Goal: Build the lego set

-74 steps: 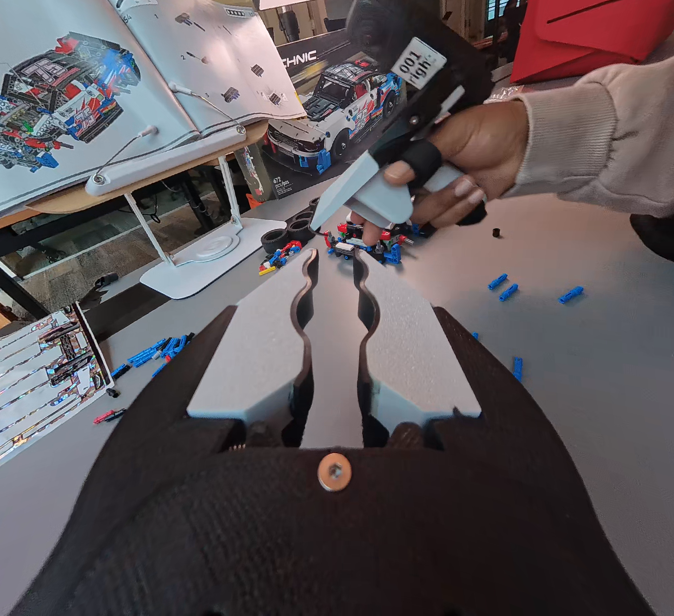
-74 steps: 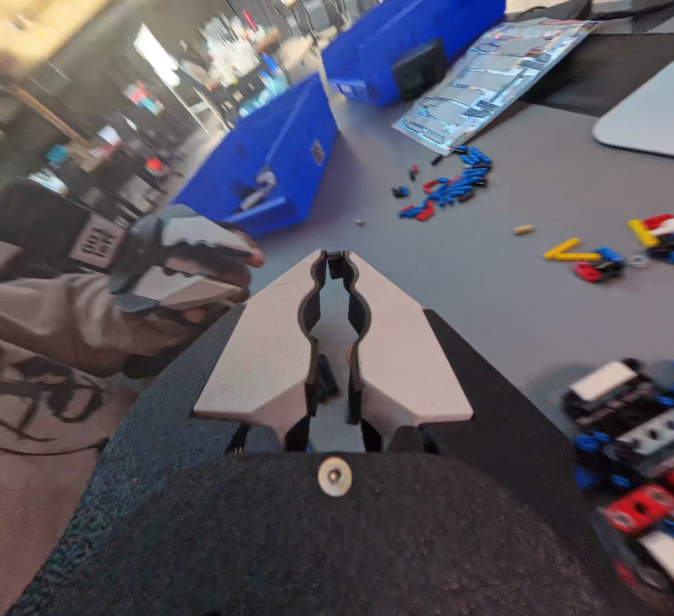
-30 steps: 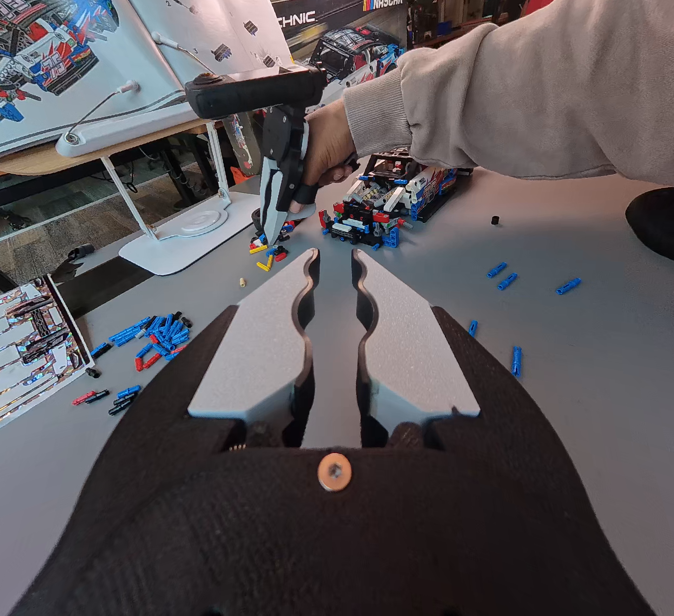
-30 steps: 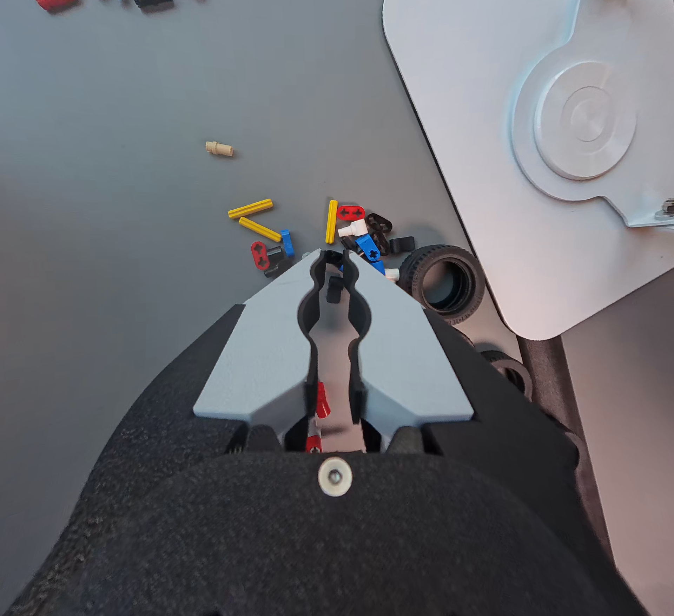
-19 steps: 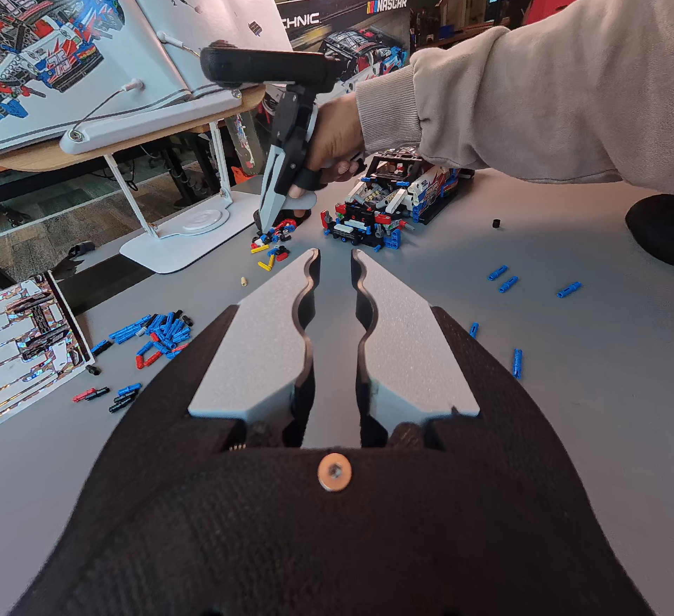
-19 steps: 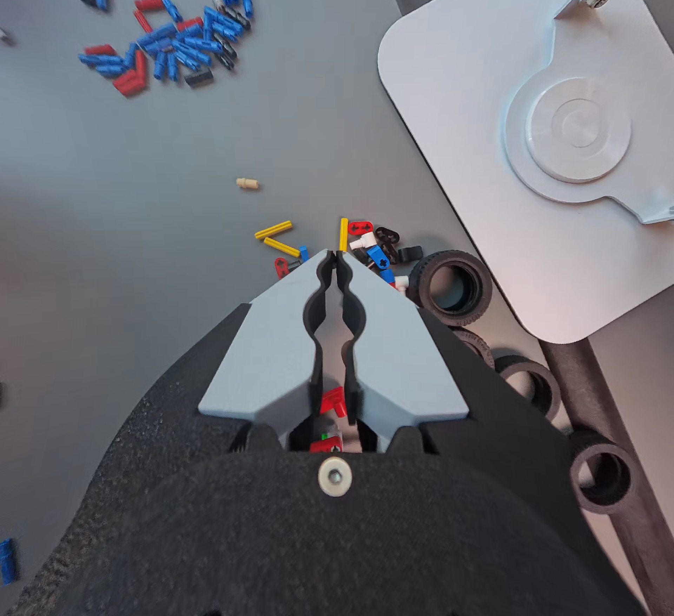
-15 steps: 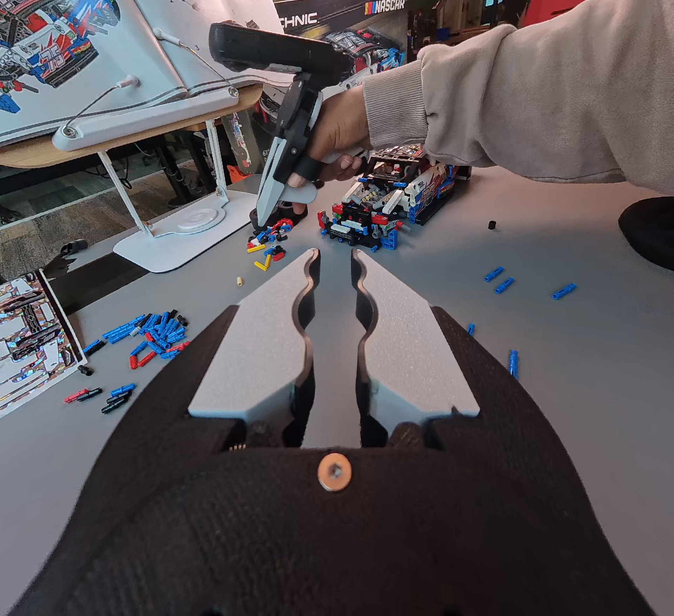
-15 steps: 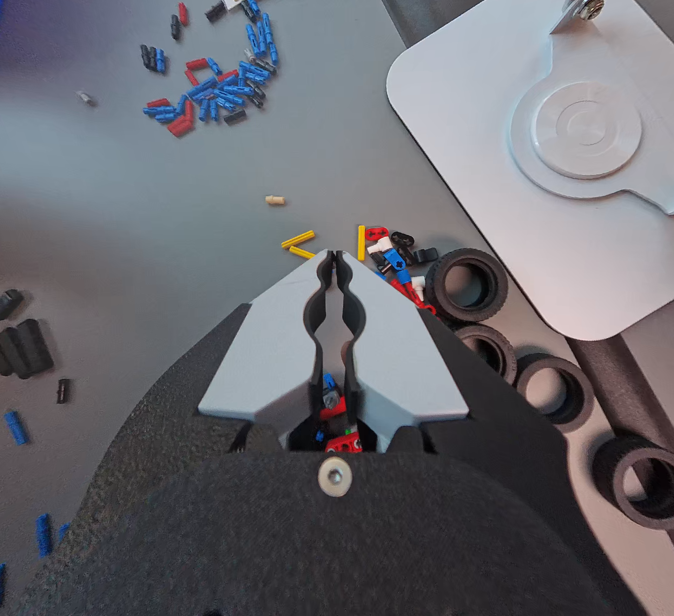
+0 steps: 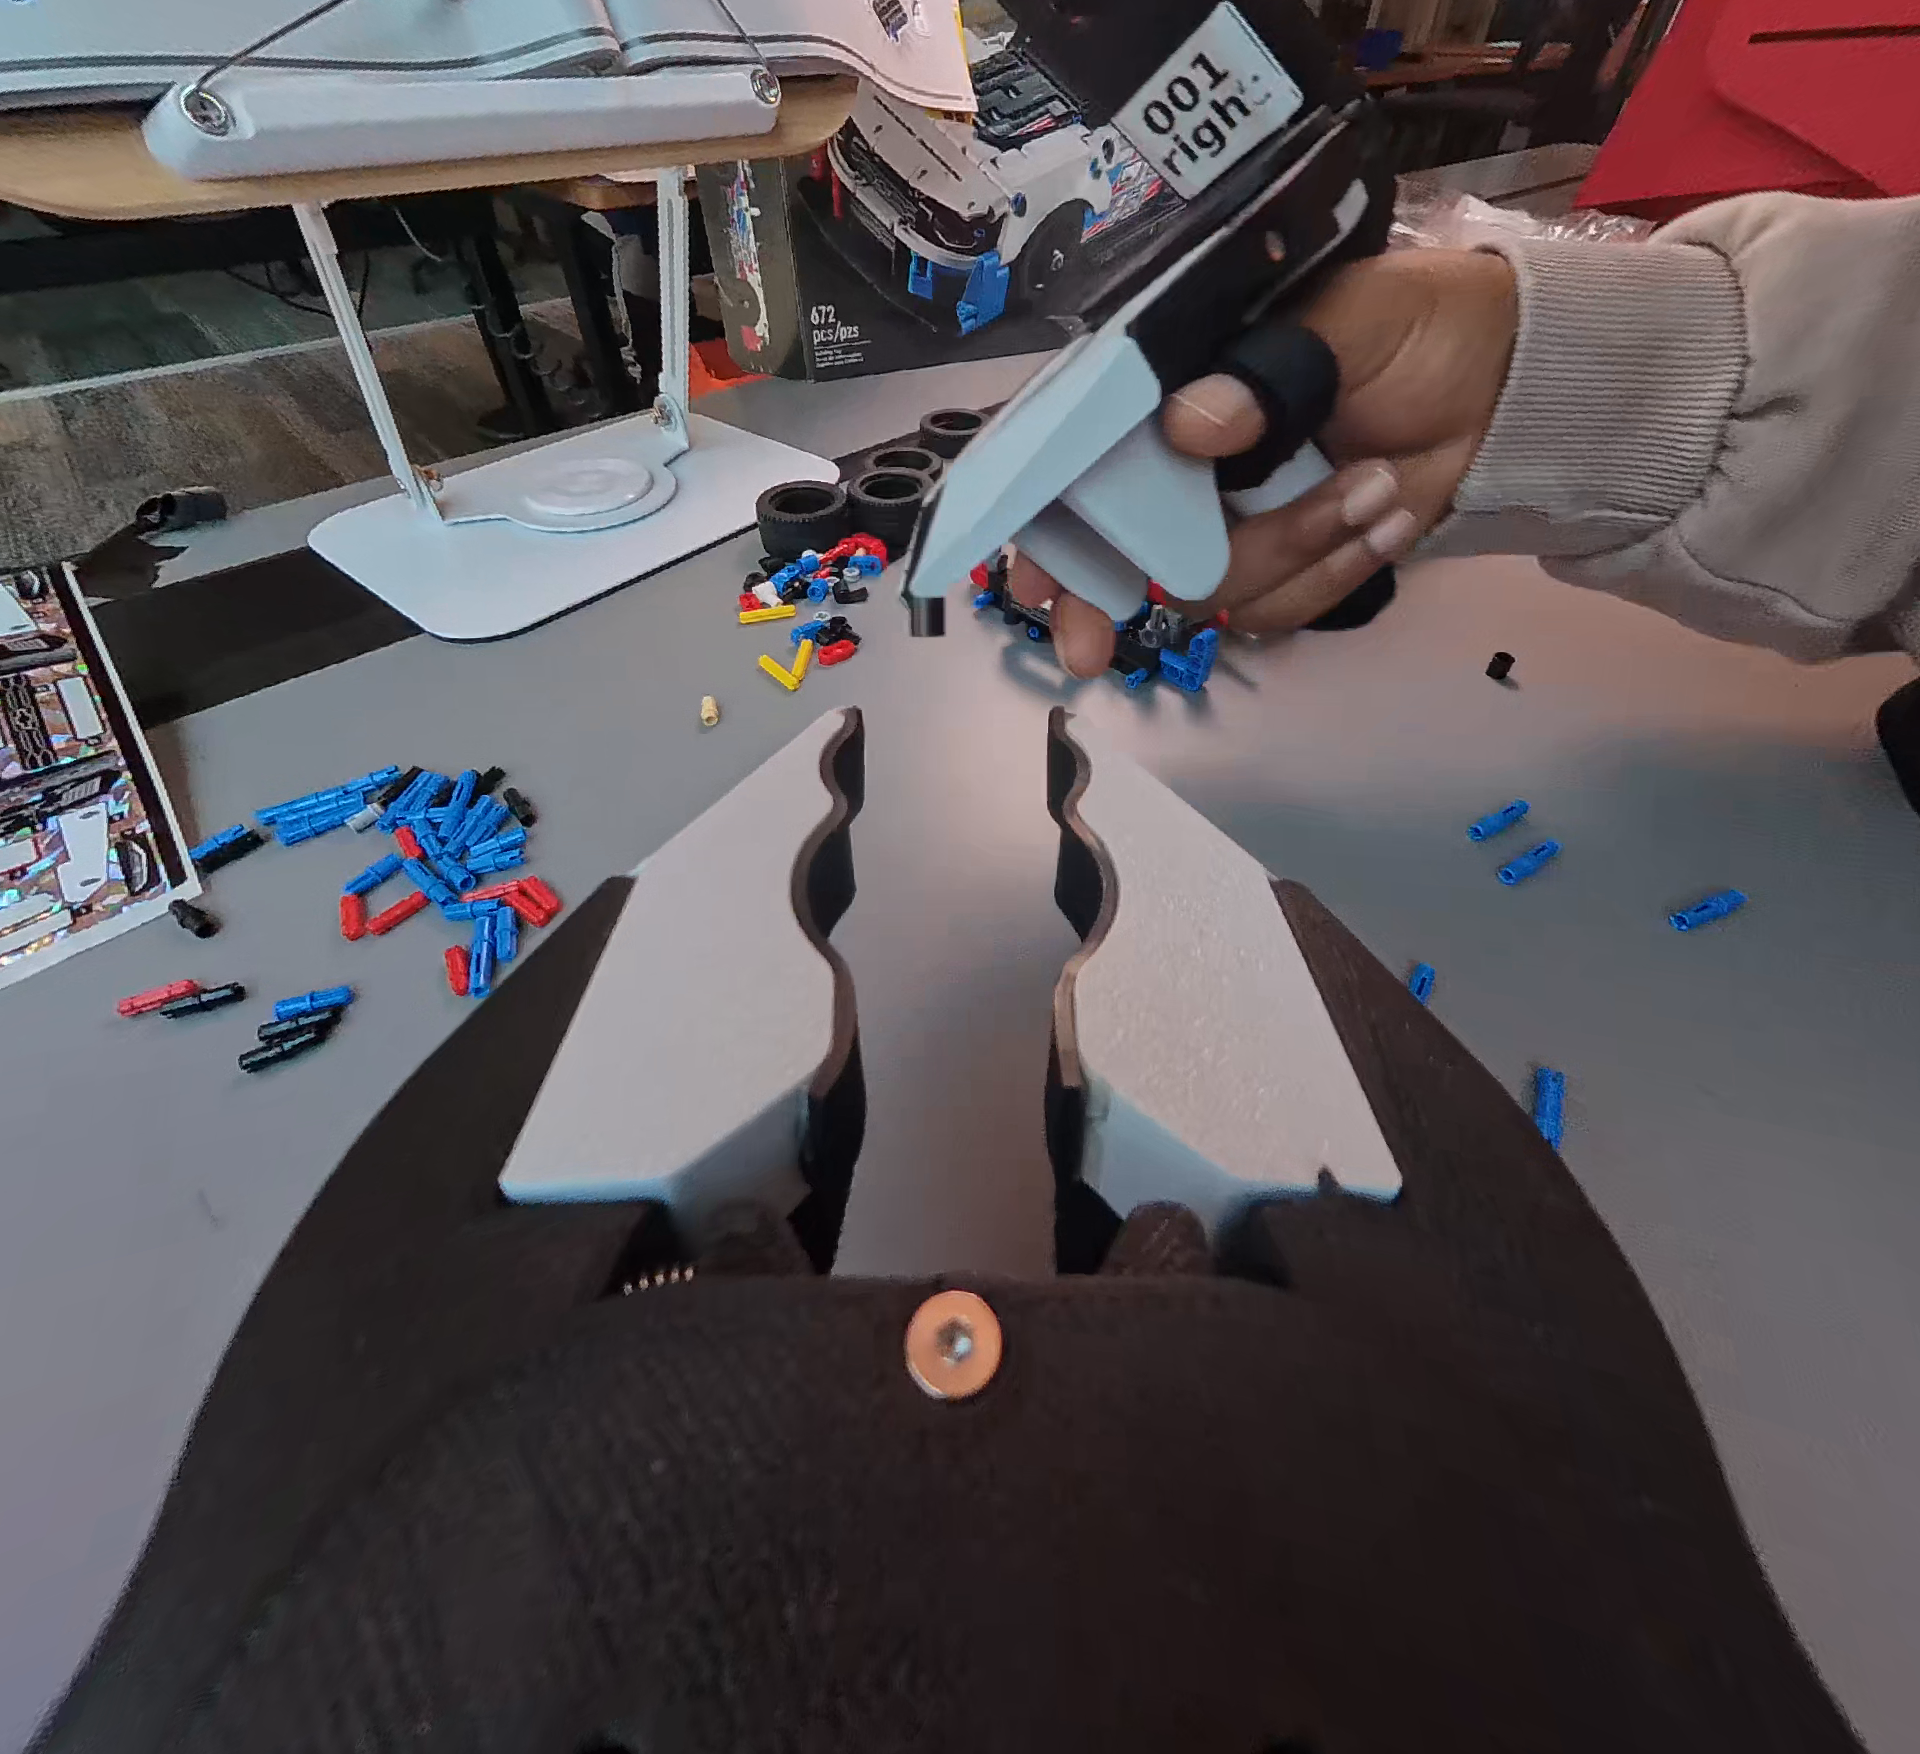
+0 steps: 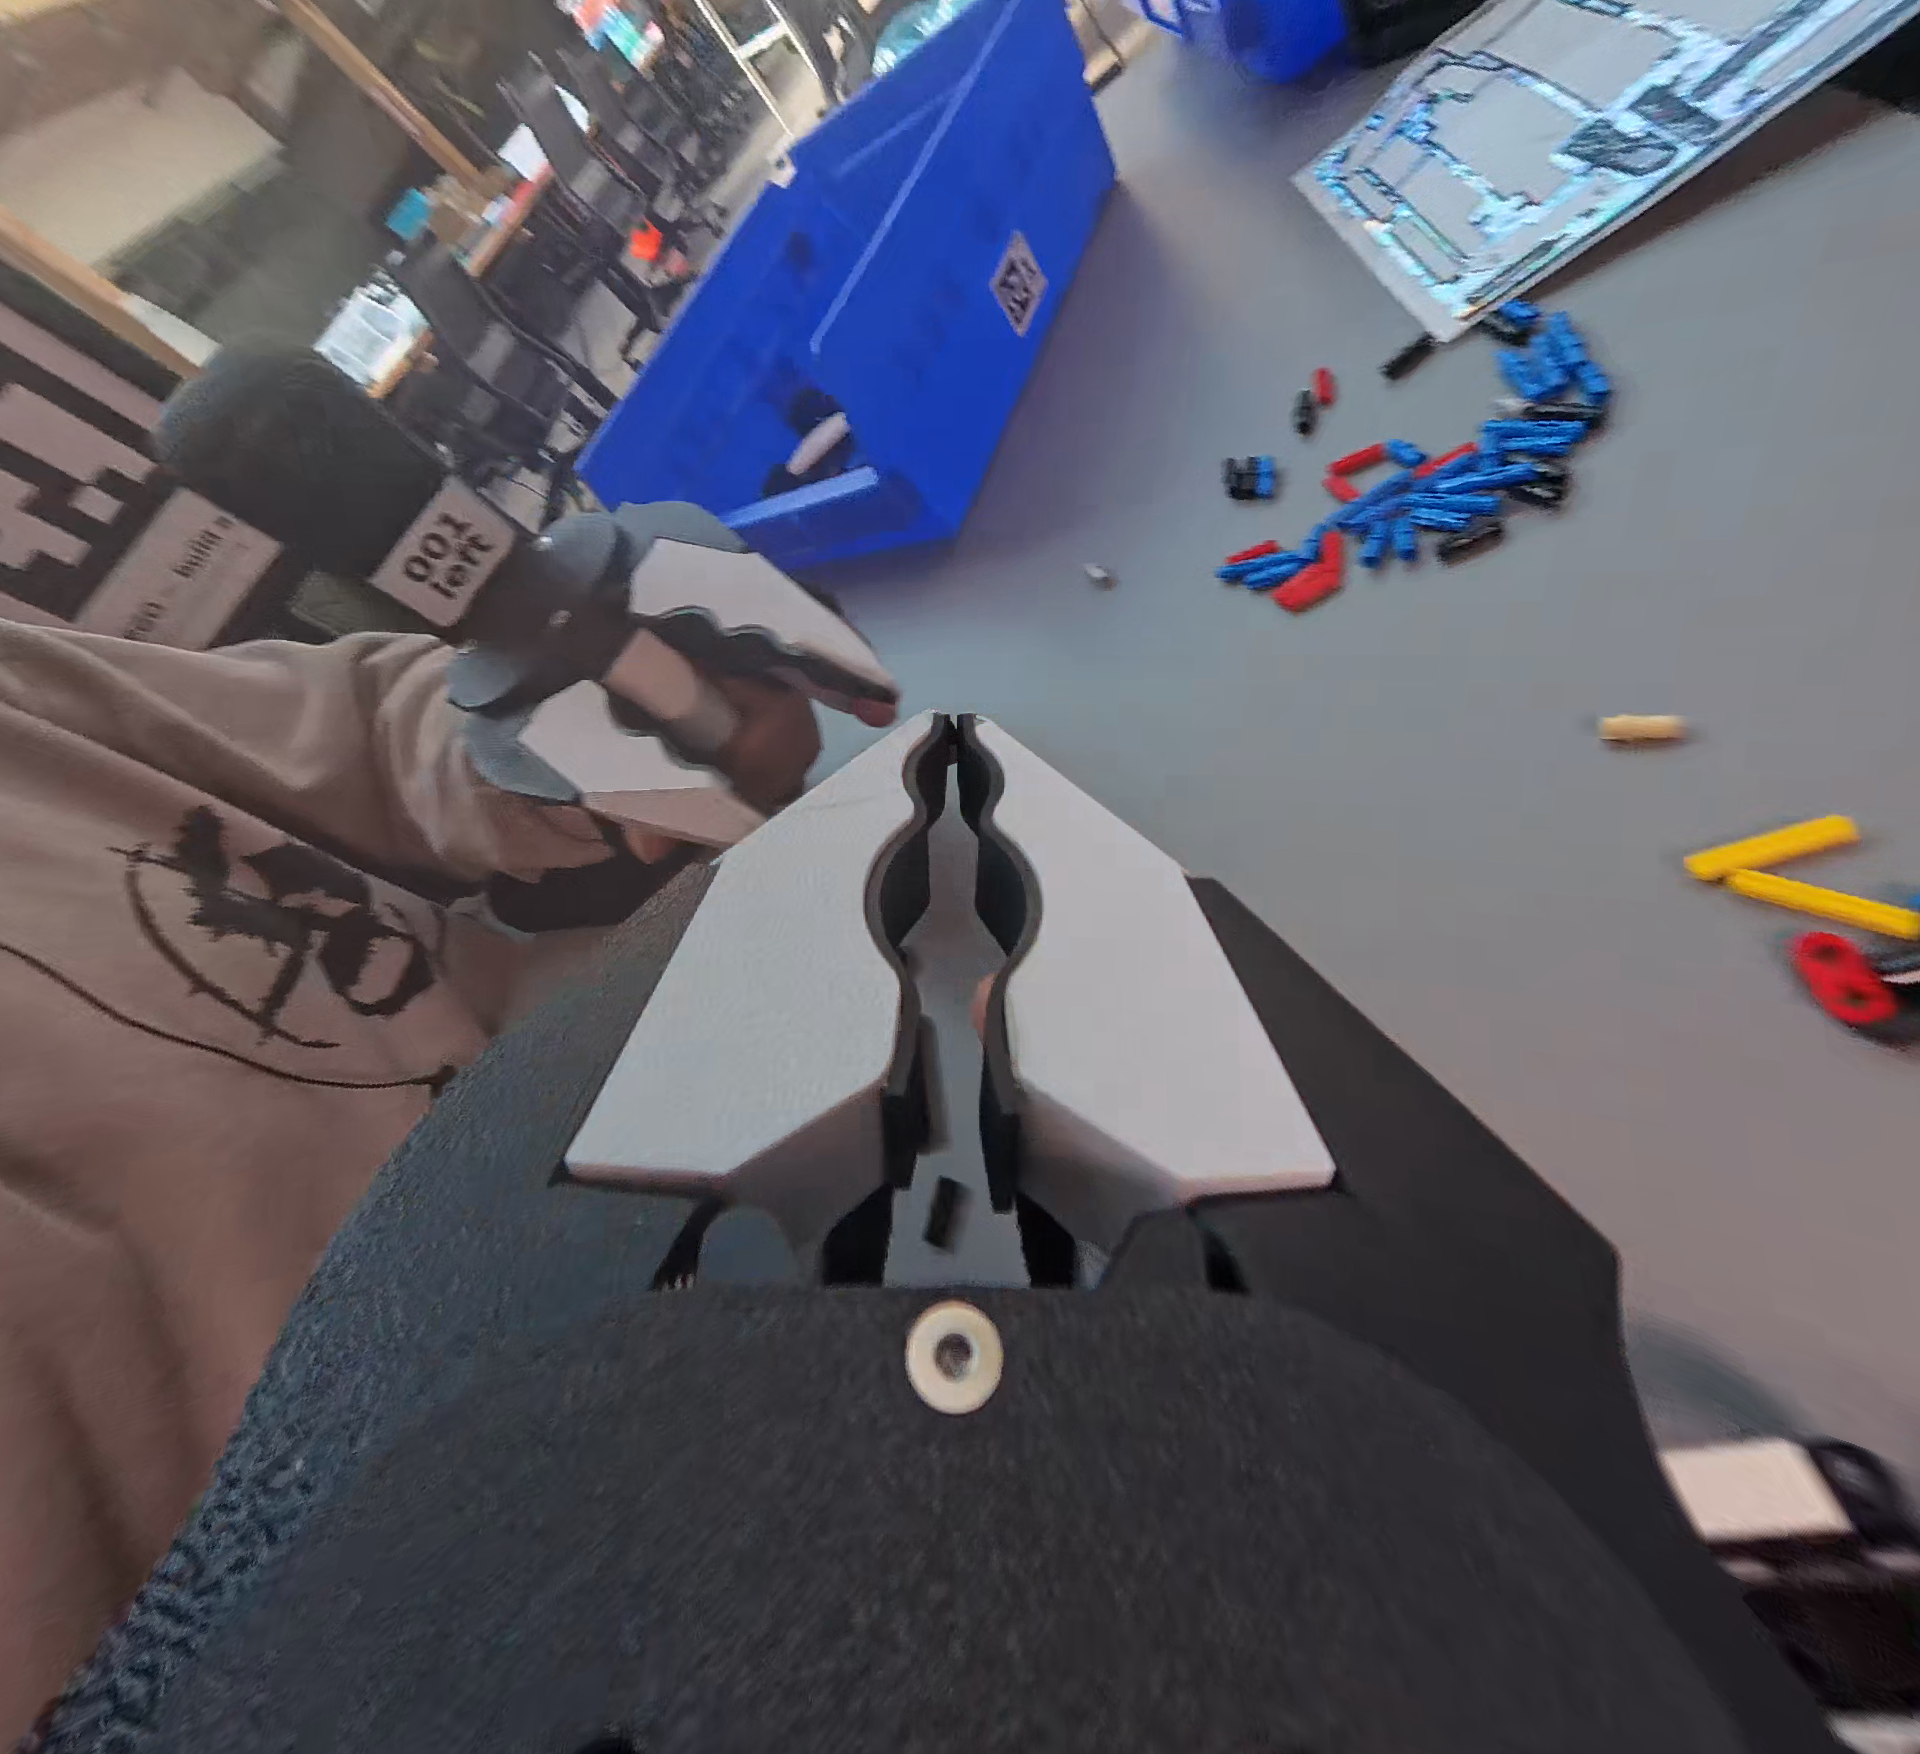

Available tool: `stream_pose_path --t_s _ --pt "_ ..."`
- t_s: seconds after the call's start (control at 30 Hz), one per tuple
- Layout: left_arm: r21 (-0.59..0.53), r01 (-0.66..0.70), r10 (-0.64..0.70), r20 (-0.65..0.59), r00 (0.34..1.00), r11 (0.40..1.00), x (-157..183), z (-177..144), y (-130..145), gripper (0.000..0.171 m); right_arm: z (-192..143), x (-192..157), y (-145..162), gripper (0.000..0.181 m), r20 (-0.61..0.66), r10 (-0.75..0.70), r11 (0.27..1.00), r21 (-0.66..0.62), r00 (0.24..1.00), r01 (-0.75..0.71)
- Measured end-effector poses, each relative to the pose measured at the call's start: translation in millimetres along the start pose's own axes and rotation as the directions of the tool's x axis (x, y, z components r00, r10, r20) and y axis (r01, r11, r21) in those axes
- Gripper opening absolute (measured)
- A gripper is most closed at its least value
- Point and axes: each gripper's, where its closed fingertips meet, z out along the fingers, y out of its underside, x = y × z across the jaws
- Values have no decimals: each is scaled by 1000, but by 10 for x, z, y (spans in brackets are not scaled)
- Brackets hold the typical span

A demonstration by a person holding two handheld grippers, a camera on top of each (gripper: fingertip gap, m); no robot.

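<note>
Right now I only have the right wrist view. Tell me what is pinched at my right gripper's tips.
Observer: In the left wrist view, the right gripper holds a small black piece at its very tip, above the table.
Operator: Find me the tyres.
Observer: A row of black tyres stands beside the white stand base, just behind the pile of mixed small parts.
Operator: Name any spare pins away from the big pile.
Observer: A few loose blue pins lie scattered on the table to the right of the left gripper.
</note>
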Motion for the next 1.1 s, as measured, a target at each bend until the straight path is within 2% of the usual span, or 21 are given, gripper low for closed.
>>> stream_pose_path --t_s 0.07,0.17,0.3,0.37,0.57,0.7,0.87,1.1 --pt "9 -18 19 -3 1000 1000 17 5 -13 30 66 -239 59 0 70 23 998 50 997 -27" --pt "46 -58 60 -31 998 997 112 -32 -68 18 100 -422 130 0 110 42 994 94 993 -53" --pt "53 -109 113 -70 991 993 236 -50 -76 6 84 -494 198 0 130 68 990 113 989 -83" --pt "50 -133 136 -63 989 990 255 -53 -74 5 66 -505 214 0 130 69 989 118 989 -84" --pt "26 -168 170 -79 982 985 293 -59 -39 5 50 -515 261 0 60 14 994 104 998 -20" --pt "31 -208 210 -68 975 978 307 -77 -52 5 3 -590 253 6 36 -36 997 74 999 34" --pt "29 -230 232 -74 970 973 339 -74 -49 5 -5 -584 316 4 -33 -102 995 15 994 103" --pt "13 -289 290 -61 955 957 359 -75 -22 5 -3 -589 357 4 -67 -113 994 -18 991 112"
